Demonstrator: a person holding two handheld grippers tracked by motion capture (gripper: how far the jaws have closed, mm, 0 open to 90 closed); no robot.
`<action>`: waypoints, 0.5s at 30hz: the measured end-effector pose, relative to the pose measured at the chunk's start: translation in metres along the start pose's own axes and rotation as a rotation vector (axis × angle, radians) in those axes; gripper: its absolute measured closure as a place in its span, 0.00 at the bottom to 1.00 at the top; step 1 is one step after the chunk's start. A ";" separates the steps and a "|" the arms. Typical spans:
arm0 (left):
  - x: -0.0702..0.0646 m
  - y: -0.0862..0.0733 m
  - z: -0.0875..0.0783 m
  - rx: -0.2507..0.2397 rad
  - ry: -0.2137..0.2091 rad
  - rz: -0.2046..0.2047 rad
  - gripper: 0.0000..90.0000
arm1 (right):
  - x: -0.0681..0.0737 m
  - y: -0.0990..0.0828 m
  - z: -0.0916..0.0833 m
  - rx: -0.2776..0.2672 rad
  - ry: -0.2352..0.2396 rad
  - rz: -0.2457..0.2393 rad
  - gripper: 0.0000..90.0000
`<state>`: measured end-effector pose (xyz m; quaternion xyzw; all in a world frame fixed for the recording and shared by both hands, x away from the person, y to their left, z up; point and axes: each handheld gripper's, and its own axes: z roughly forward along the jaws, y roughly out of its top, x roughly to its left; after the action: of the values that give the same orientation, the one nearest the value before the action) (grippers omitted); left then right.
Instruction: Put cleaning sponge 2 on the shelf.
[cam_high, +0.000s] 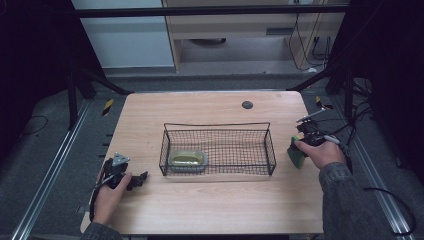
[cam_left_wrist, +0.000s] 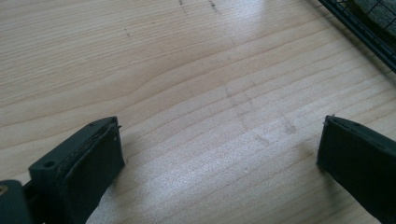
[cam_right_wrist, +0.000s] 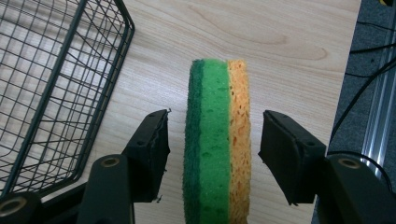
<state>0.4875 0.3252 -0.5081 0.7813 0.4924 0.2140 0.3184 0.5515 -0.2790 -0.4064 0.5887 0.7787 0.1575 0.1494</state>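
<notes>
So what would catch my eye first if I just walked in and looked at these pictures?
Probably the bright green and orange sponge, standing on edge on the pale wooden table near its right edge, between the open black jaws of the right gripper, which do not press on it. Next, the black wire mesh basket in the table's middle, with a yellowish dish in its left end. The left gripper is open over bare wood.

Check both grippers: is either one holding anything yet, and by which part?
Nothing is held. The right gripper straddles the sponge standing on edge, gaps showing at its green and orange faces. The left gripper is open over bare table.
</notes>
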 end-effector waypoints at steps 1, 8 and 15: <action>0.000 0.000 0.000 0.000 0.000 0.000 0.00 | -0.001 0.000 0.002 0.008 0.001 0.003 0.52; 0.000 0.000 0.000 0.000 0.000 0.000 0.00 | -0.001 0.000 -0.001 0.007 0.026 -0.005 0.71; 0.000 0.000 0.000 -0.001 0.000 0.000 0.00 | 0.002 0.001 -0.022 -0.043 0.042 -0.024 0.71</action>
<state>0.4875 0.3252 -0.5082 0.7810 0.4923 0.2141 0.3190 0.5427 -0.2781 -0.3856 0.5724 0.7851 0.1850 0.1474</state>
